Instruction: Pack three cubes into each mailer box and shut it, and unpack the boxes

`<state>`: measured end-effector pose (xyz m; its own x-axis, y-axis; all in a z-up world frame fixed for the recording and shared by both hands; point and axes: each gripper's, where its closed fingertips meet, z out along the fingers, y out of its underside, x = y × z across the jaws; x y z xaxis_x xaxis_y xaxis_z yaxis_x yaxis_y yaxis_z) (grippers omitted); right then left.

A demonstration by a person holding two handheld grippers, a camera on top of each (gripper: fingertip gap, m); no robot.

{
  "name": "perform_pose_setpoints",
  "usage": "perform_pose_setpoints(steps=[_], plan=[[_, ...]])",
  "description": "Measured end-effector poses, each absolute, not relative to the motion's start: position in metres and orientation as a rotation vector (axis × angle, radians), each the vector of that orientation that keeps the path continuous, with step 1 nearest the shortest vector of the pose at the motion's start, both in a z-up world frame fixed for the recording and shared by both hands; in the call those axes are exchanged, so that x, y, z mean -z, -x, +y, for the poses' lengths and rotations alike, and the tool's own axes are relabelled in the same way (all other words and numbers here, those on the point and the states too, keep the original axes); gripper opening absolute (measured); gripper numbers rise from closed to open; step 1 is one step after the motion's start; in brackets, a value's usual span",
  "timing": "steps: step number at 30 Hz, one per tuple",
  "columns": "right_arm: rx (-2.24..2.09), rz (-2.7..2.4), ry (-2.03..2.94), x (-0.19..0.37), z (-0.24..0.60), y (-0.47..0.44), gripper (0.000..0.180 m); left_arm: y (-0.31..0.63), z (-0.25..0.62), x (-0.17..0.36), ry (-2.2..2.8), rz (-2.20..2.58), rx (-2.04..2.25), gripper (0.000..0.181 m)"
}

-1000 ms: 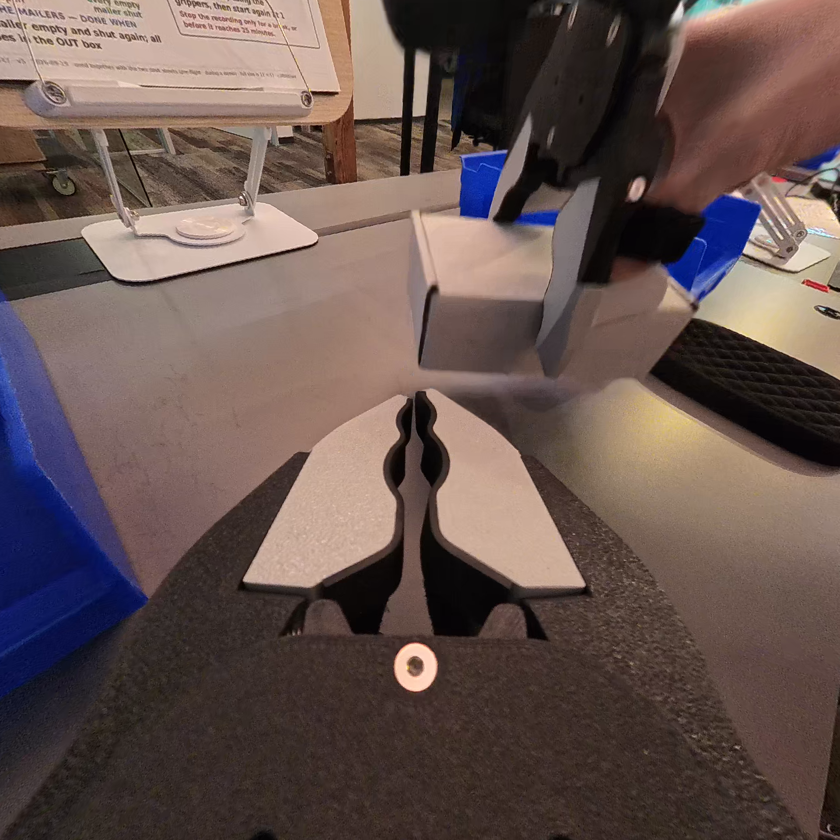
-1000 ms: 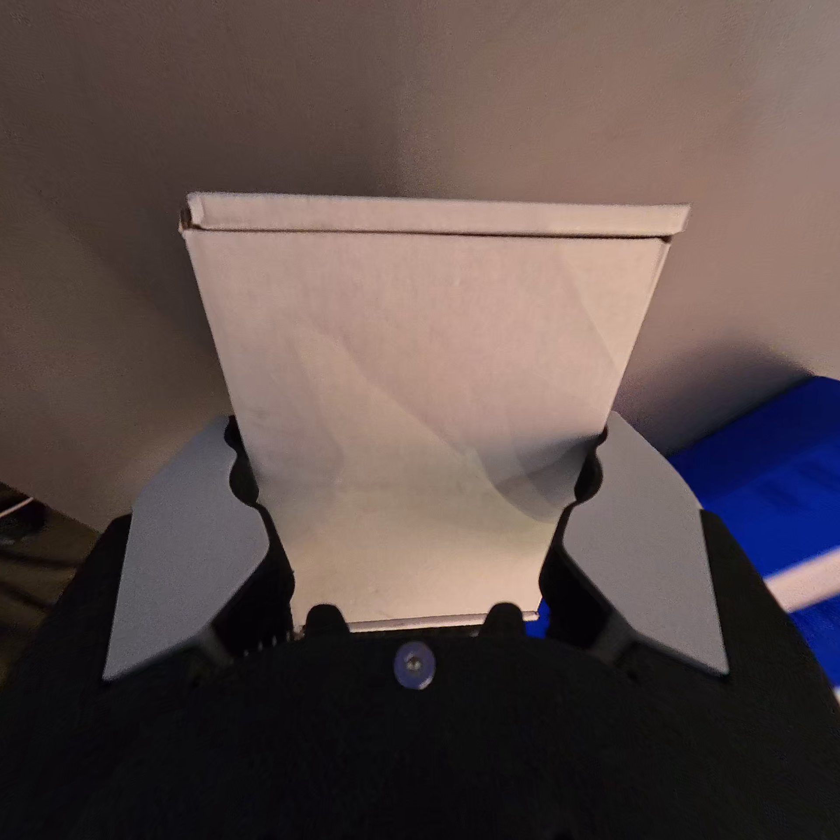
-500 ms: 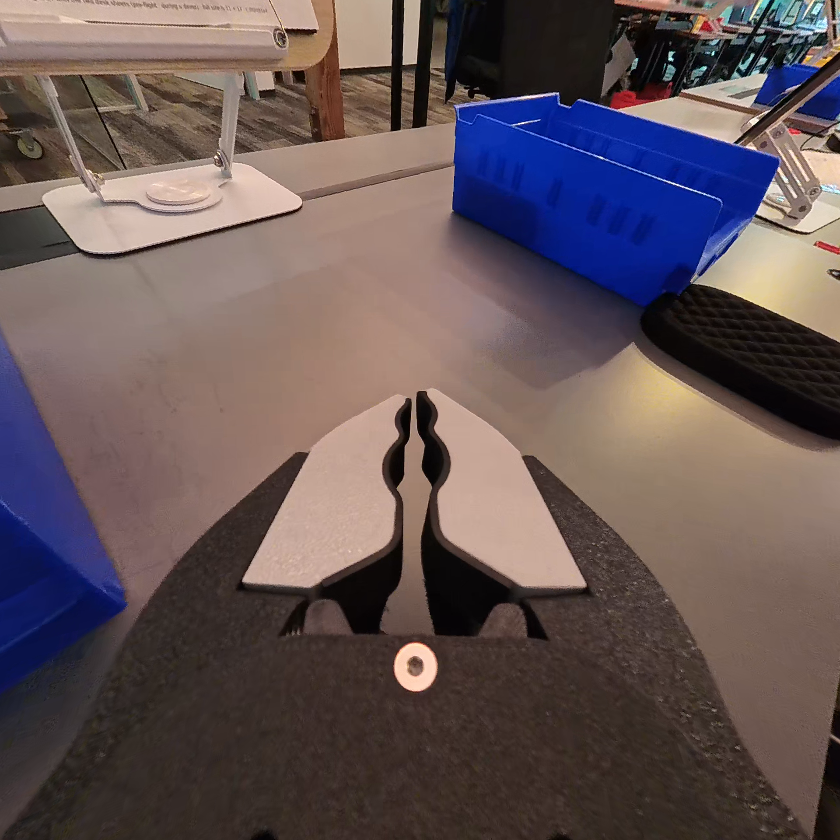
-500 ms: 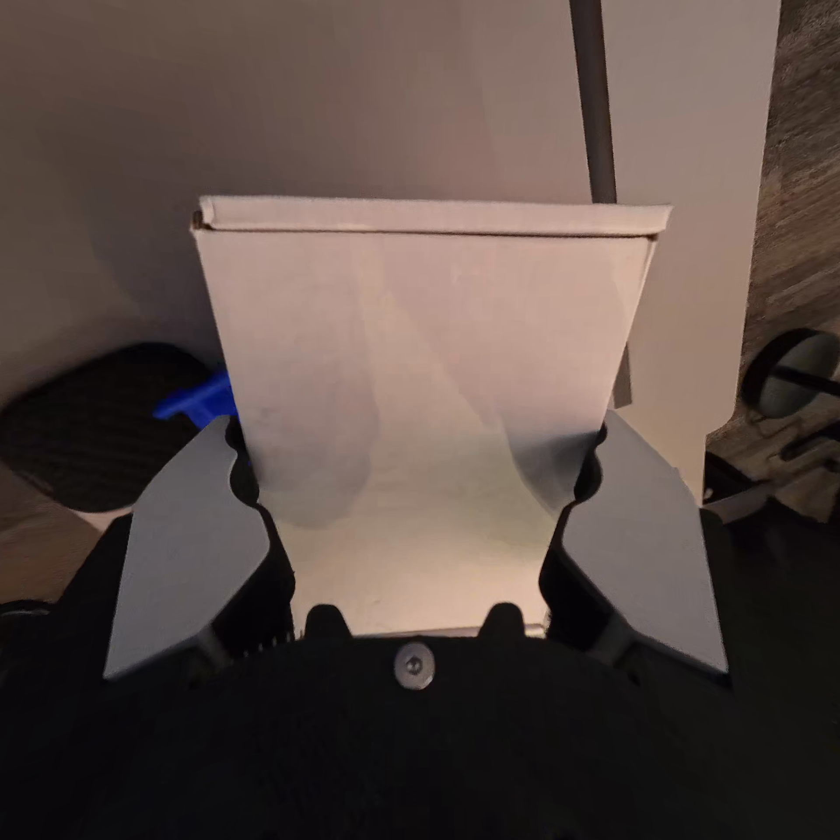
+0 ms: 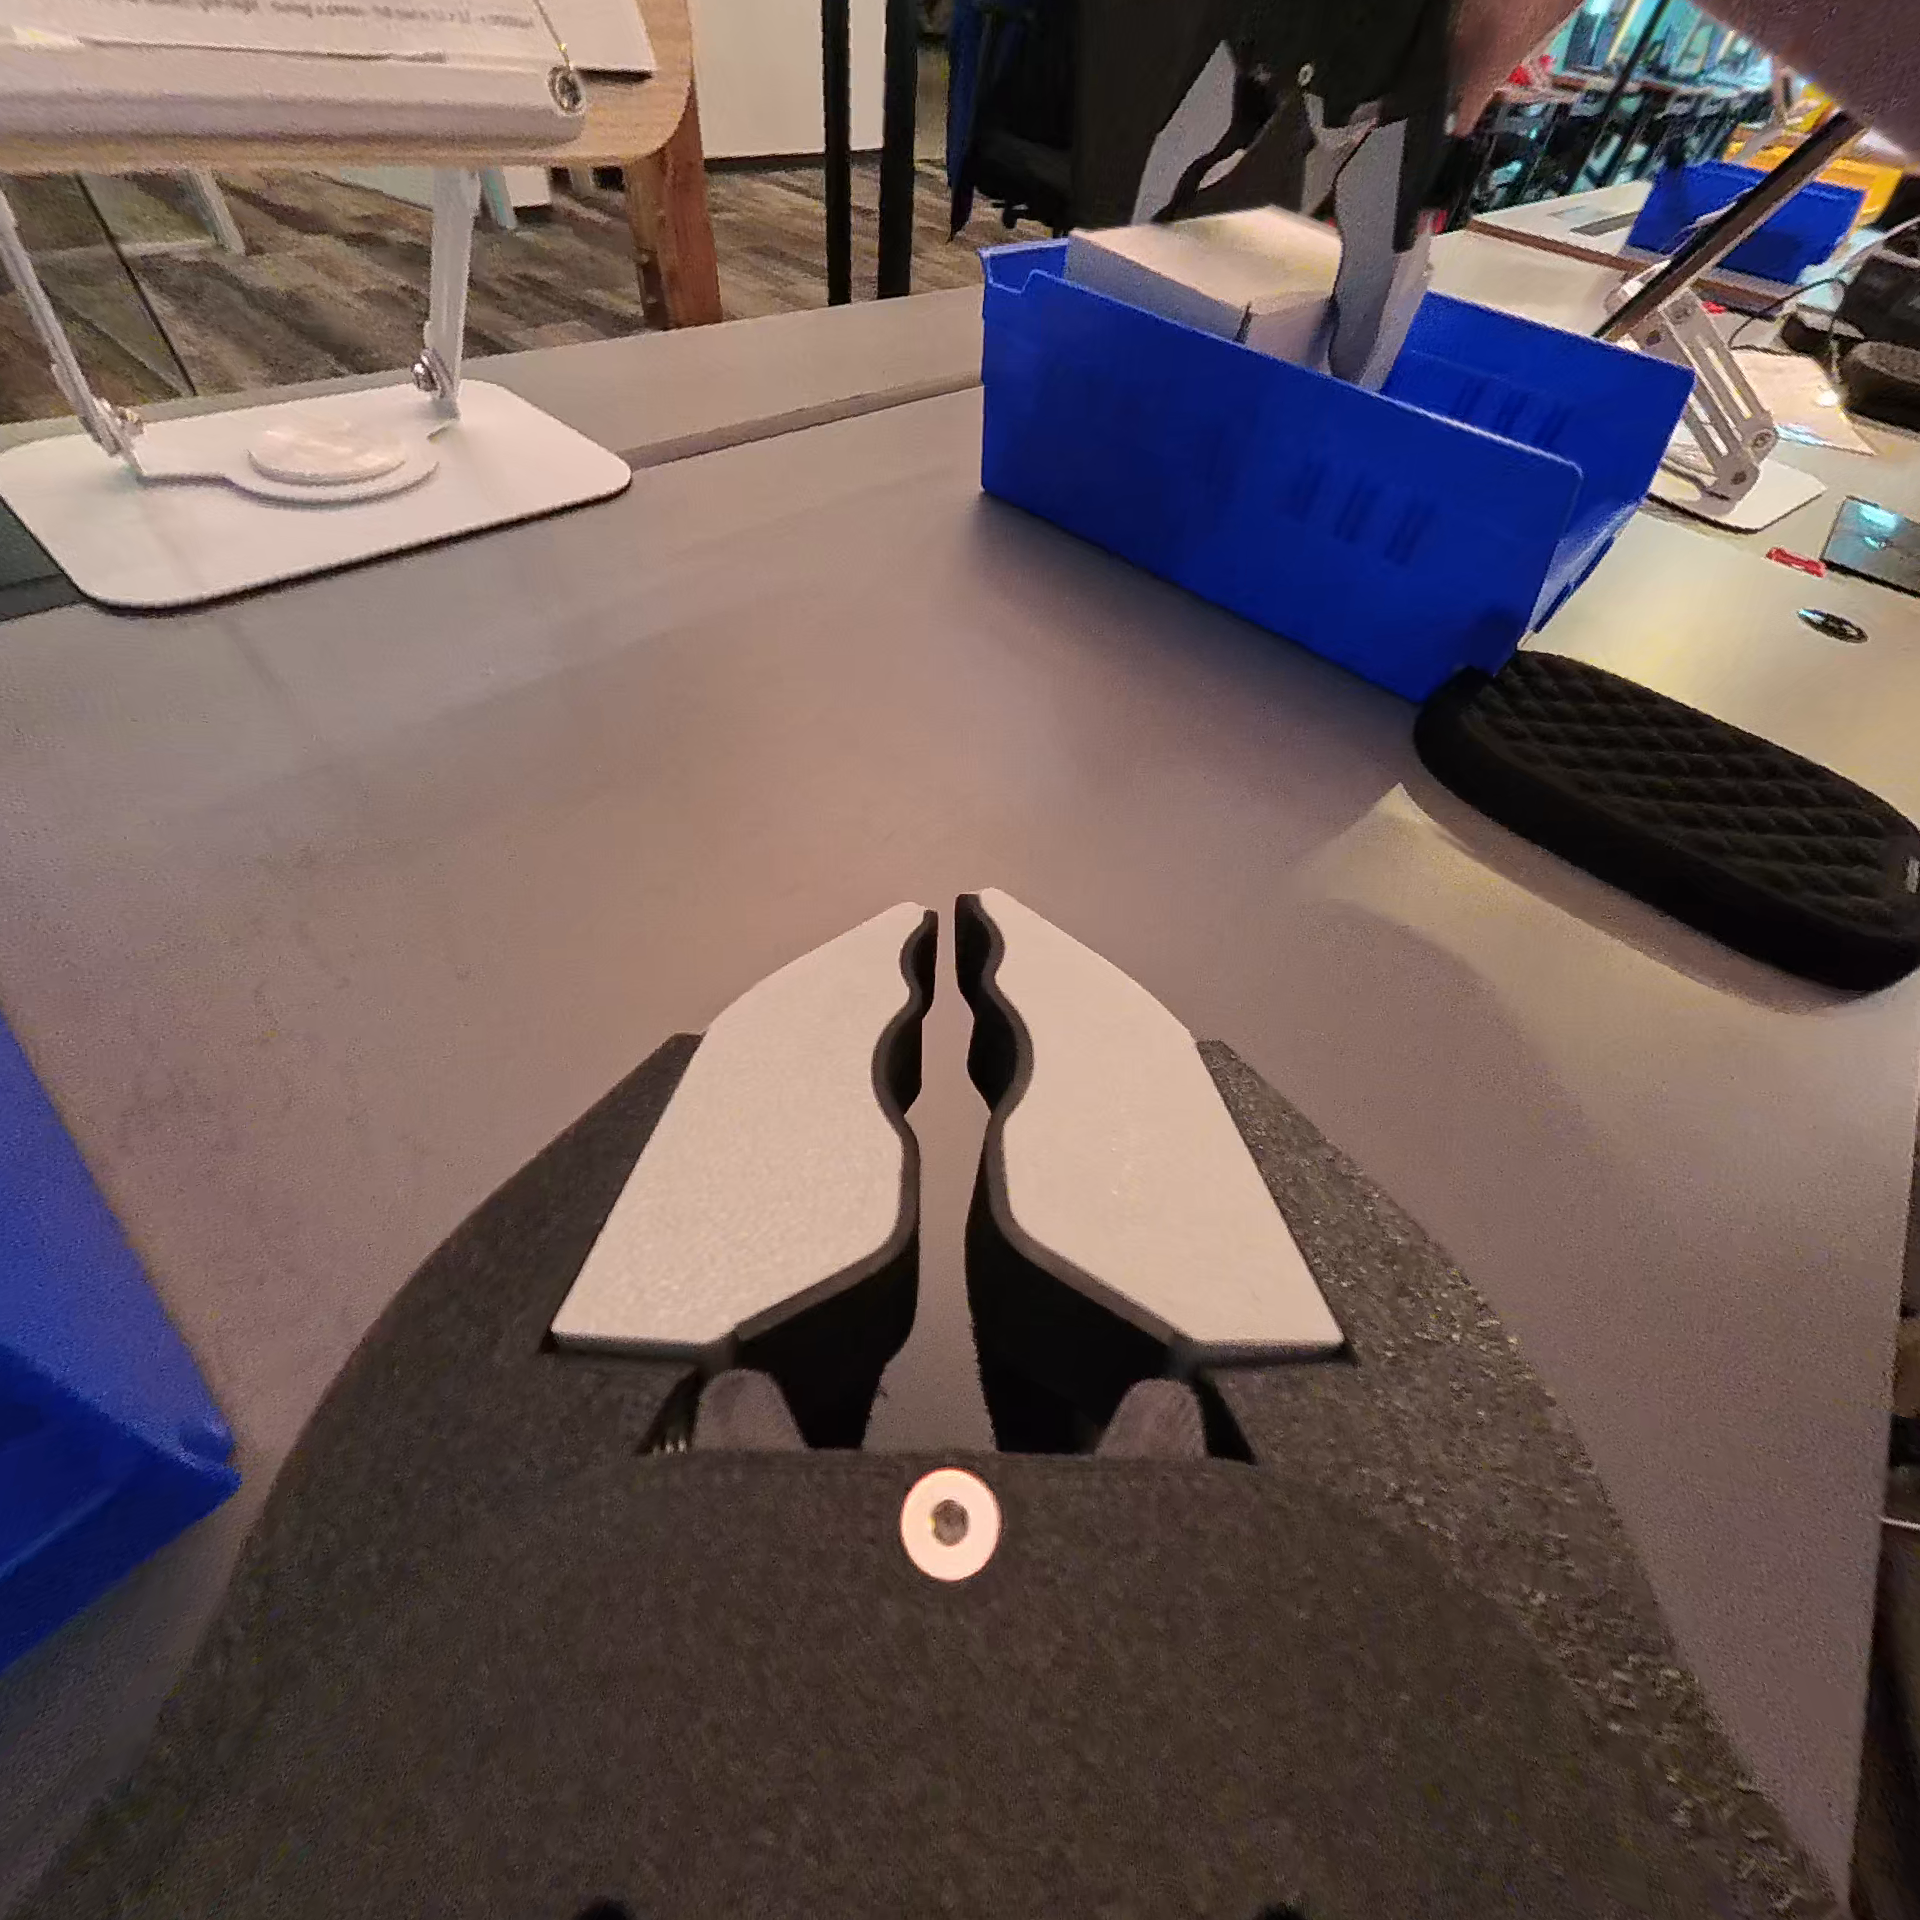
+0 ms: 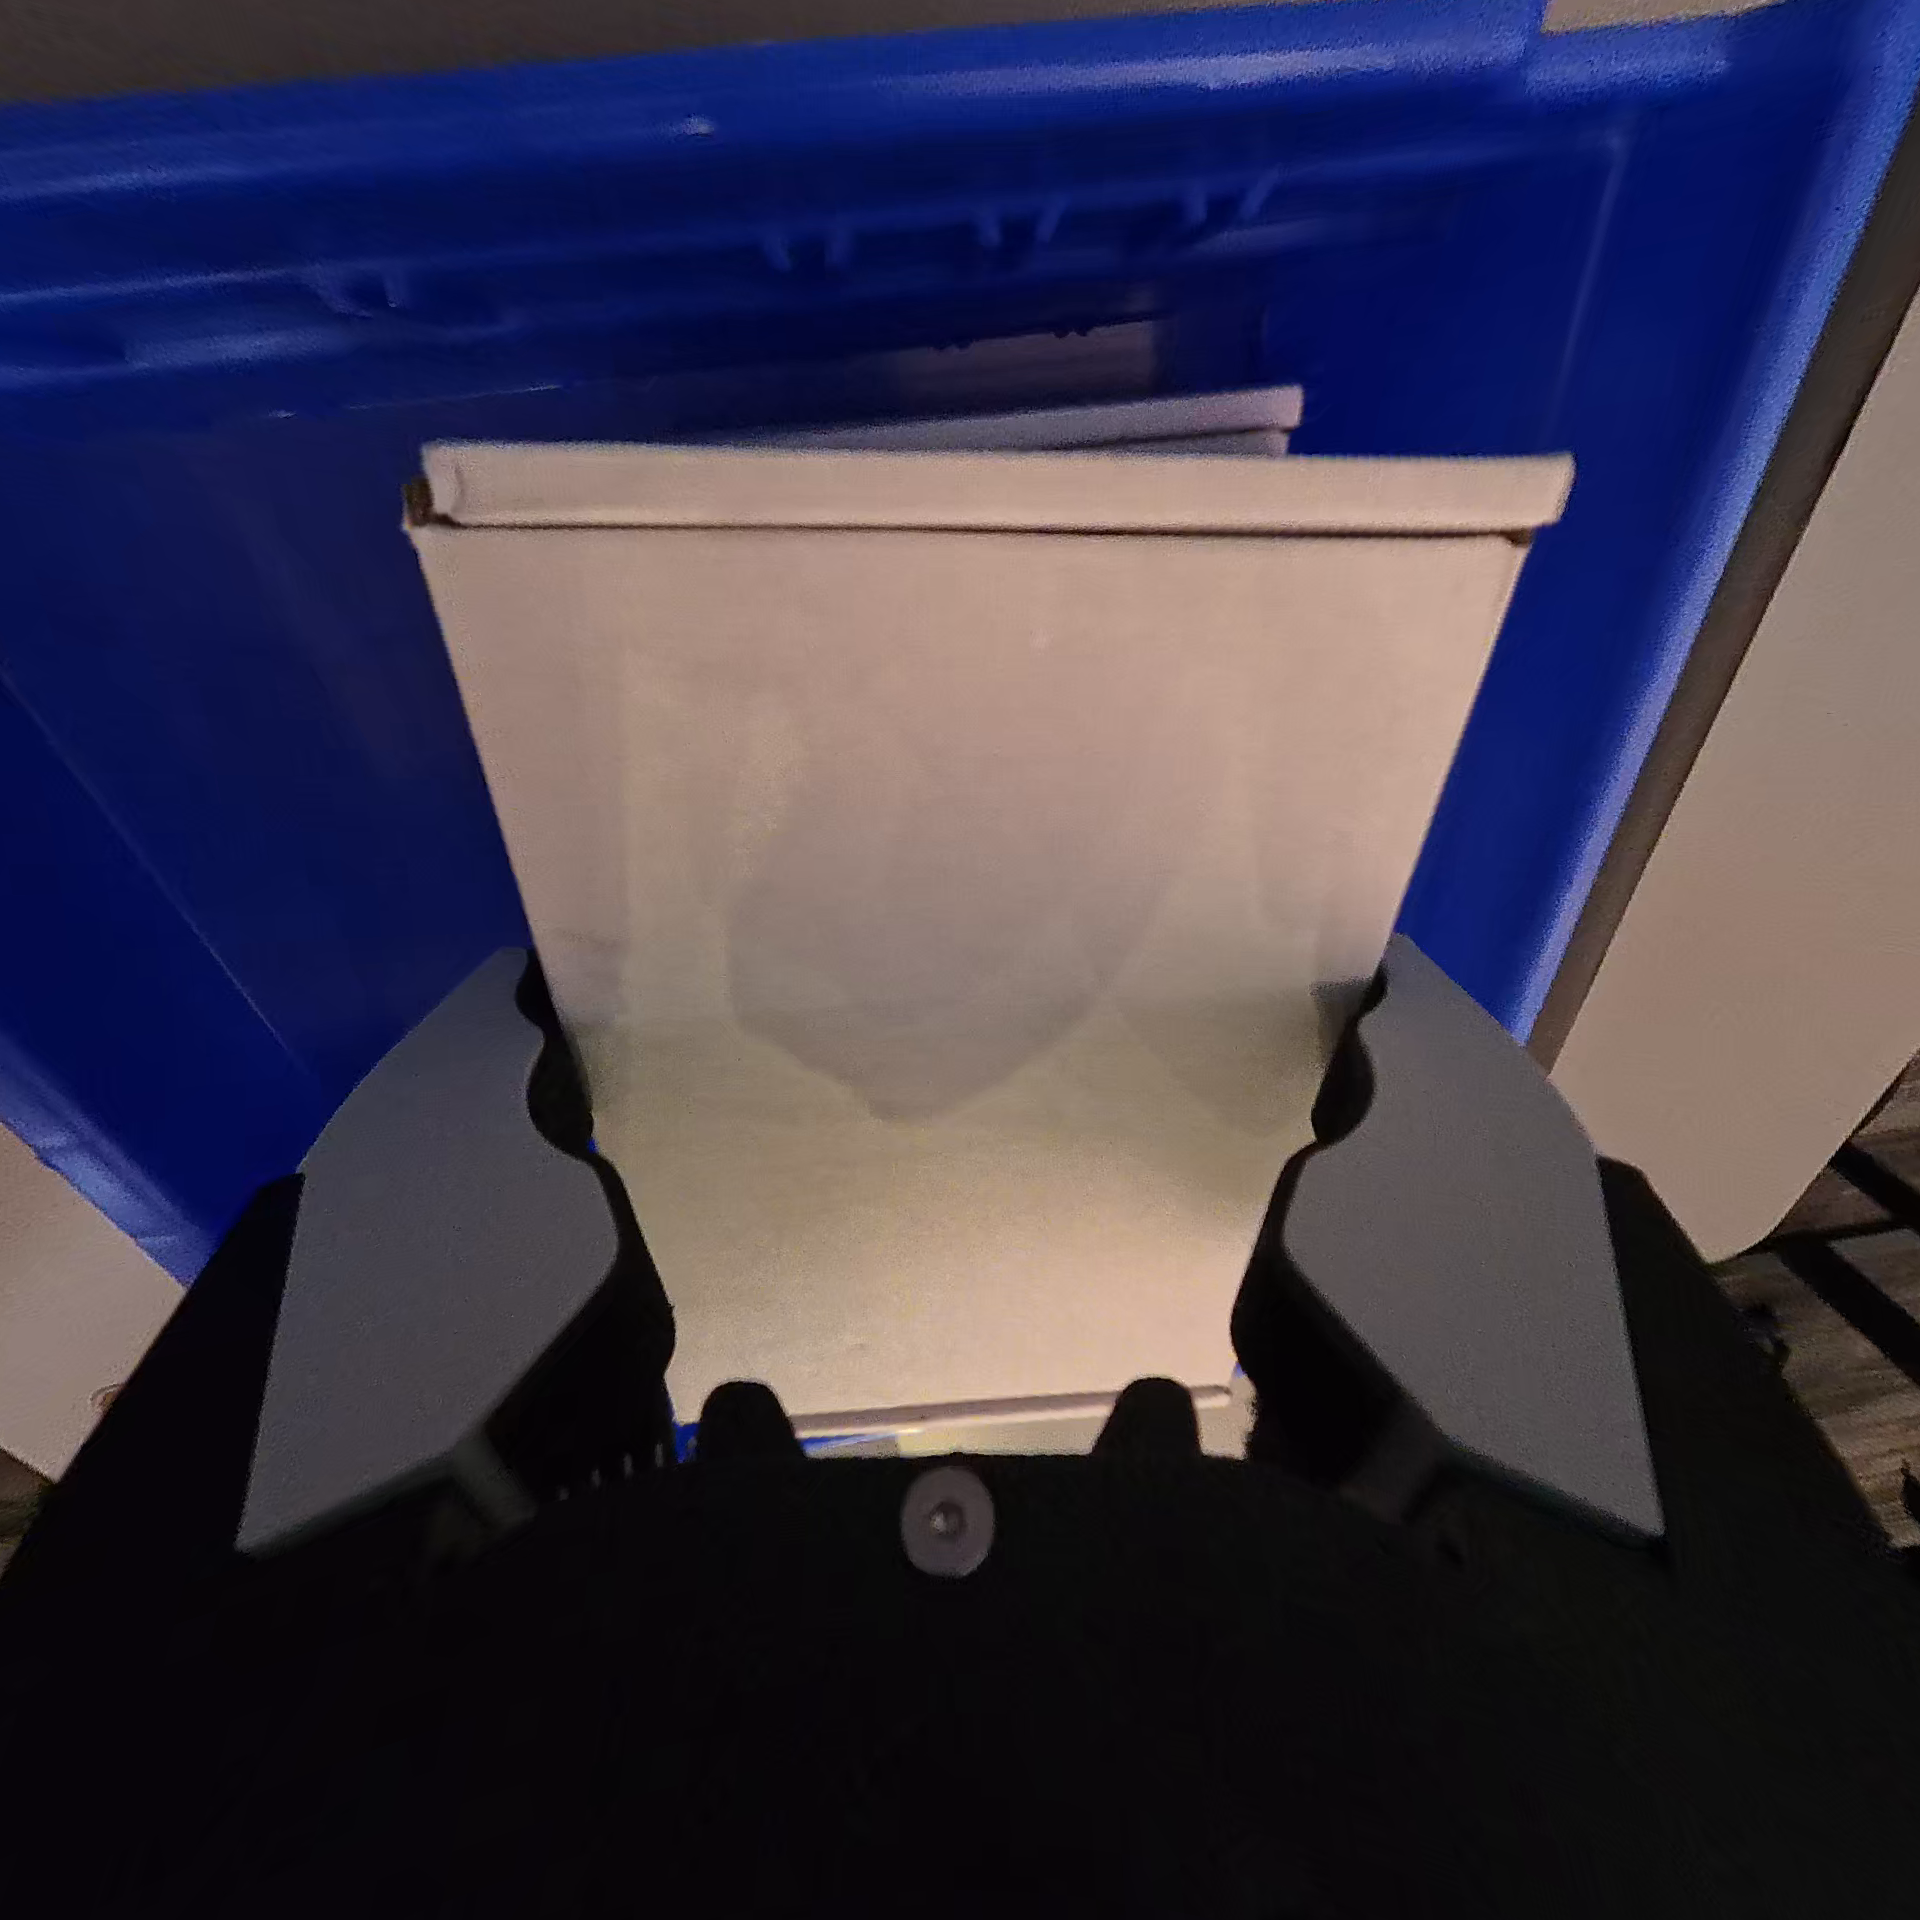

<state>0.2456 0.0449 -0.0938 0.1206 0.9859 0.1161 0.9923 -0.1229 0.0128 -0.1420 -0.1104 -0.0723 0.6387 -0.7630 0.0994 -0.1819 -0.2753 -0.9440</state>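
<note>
Closed white mailer box (image 6: 966, 883), probably light, stiff cardboard best gripped across its side walls as here, held between the right gripper (image 6: 951, 1049) fingers over the blue bin (image 5: 1299, 488); left gripper (image 5: 945, 914), fingers nearly together, holds nothing.

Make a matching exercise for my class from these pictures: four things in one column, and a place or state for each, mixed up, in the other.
Things
1. left gripper
2. right gripper
3. white box
4. black pad

Places or states
A. lies on the grey table beside the blue bin
B. shut and empty, above the table
C. clamped on the box's two sides
D. closed, held over the blue bin

Pairs: 1-B, 2-C, 3-D, 4-A
</note>
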Motion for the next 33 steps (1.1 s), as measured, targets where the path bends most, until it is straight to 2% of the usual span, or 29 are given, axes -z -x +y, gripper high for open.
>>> perform_pose_setpoints(steps=[18, 24, 33], plan=[[0.152, -2.107, 2.249, 0.094, 0.046, -0.244, 0.138, 0.137, -0.109, 0.076, 1.781, 0.831, 0.59, 0.003], [0.063, -2.091, 2.255, 0.08, 0.003, -0.238, 0.132, 0.136, -0.11, 0.076, 1.778, 0.839, 0.599, 0.003], [0.116, -2.12, 2.16, 0.098, -0.057, -0.234, 0.131, 0.13, -0.117, 0.076, 1.764, 0.88, 0.599, 0.006]])
